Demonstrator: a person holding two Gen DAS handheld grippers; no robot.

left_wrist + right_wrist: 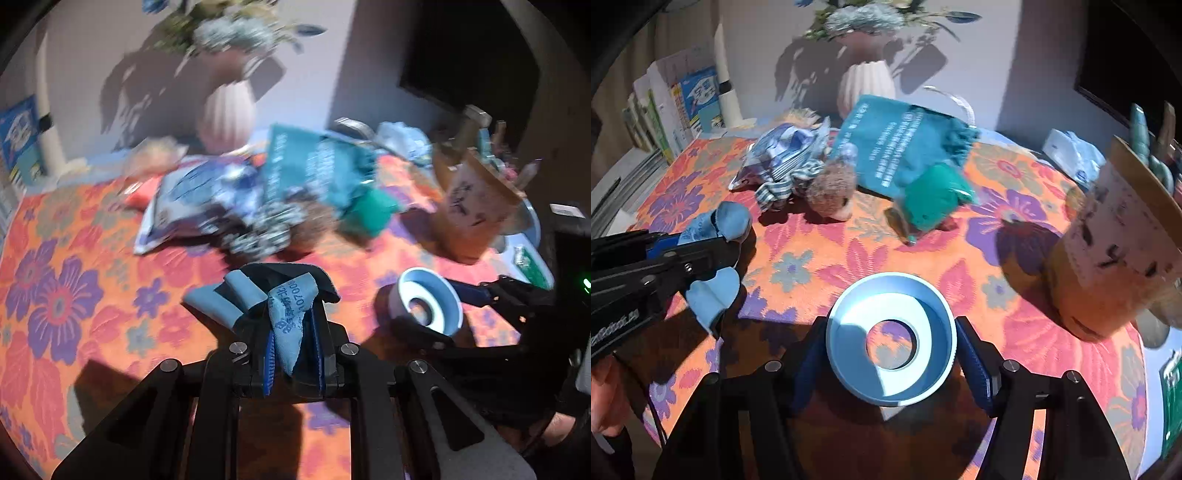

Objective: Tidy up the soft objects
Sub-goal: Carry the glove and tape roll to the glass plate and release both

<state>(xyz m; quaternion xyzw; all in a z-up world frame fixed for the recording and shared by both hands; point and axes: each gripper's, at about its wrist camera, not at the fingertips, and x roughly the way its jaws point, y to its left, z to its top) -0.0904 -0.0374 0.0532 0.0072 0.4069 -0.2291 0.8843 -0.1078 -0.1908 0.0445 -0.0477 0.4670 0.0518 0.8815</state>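
My left gripper (293, 325) is shut on a light-blue cloth (286, 325) with printed writing, which bunches up between its pads above the floral tablecloth (74, 295). In the right wrist view that left gripper (727, 251) comes in from the left, with the blue cloth (714, 295) hanging out on both sides. My right gripper (888, 325) has a light-blue plastic ring (846, 343) between its blue pads, and both pads touch its rim. In the left wrist view, the ring (439, 291) sits tilted in the right gripper (432, 310).
A pile of soft things lies mid-table: a striped cloth (783, 158), a brown plush (831, 188), a teal drawstring bag (886, 147) and a teal bundle (934, 199). A white vase (866, 85) stands behind, a brown paper bag (1108, 258) at right, and books (683, 99) at left.
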